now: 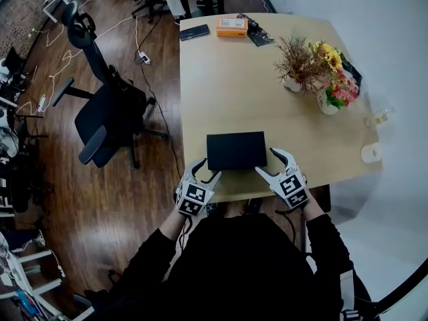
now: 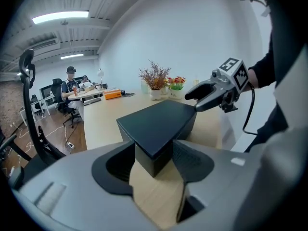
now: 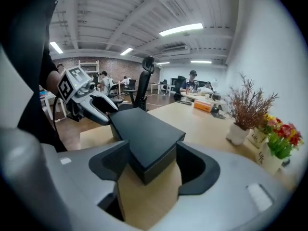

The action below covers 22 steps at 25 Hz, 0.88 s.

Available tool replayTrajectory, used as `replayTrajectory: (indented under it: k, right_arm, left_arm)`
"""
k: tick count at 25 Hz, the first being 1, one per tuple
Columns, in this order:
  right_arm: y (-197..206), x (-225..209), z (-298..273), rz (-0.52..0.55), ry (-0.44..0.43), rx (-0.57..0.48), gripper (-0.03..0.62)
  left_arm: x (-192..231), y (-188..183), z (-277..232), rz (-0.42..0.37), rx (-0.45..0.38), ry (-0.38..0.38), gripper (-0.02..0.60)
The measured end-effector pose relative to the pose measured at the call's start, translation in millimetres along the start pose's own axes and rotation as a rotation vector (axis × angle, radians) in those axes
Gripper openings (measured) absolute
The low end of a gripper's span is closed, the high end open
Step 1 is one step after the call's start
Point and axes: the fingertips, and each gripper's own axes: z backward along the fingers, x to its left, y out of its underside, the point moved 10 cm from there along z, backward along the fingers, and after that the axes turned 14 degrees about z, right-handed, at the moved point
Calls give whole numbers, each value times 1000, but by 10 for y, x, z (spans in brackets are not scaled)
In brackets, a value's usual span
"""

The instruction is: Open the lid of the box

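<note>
A flat black box (image 1: 236,150) with its lid down lies near the front edge of the wooden table (image 1: 221,79). My left gripper (image 1: 208,168) straddles its near left corner, and my right gripper (image 1: 265,160) straddles its near right corner. In the left gripper view the box corner (image 2: 156,124) sits between the wide jaws of the left gripper (image 2: 153,158), and the right gripper (image 2: 192,102) shows beyond it. In the right gripper view the box (image 3: 144,134) pokes between the jaws of the right gripper (image 3: 149,165), with the left gripper (image 3: 111,114) behind. Both look open, with no firm pinch visible.
A dried-twig plant (image 1: 299,62) and a flower vase (image 1: 332,89) stand at the table's right. An orange box (image 1: 231,25) and a dark phone (image 1: 194,32) lie at the far end. A small white object (image 1: 371,152) sits near the right edge. An office chair (image 1: 100,116) stands left of the table.
</note>
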Motion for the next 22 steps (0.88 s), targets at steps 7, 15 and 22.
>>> replayTrajectory:
  k: [7,15,22]
  right_arm:
    - [219,65,-127,-51,-61,83,238]
    - [229,45,-159,-112,-71,47,222]
    - [274,23,-164,-166,-65,30,206]
  left_arm:
    - [1,-25,-30,13,16,15,222]
    - [46,1,-31,69,-12,41,215]
    - [-33,-122,-14,-10,-116,2,204]
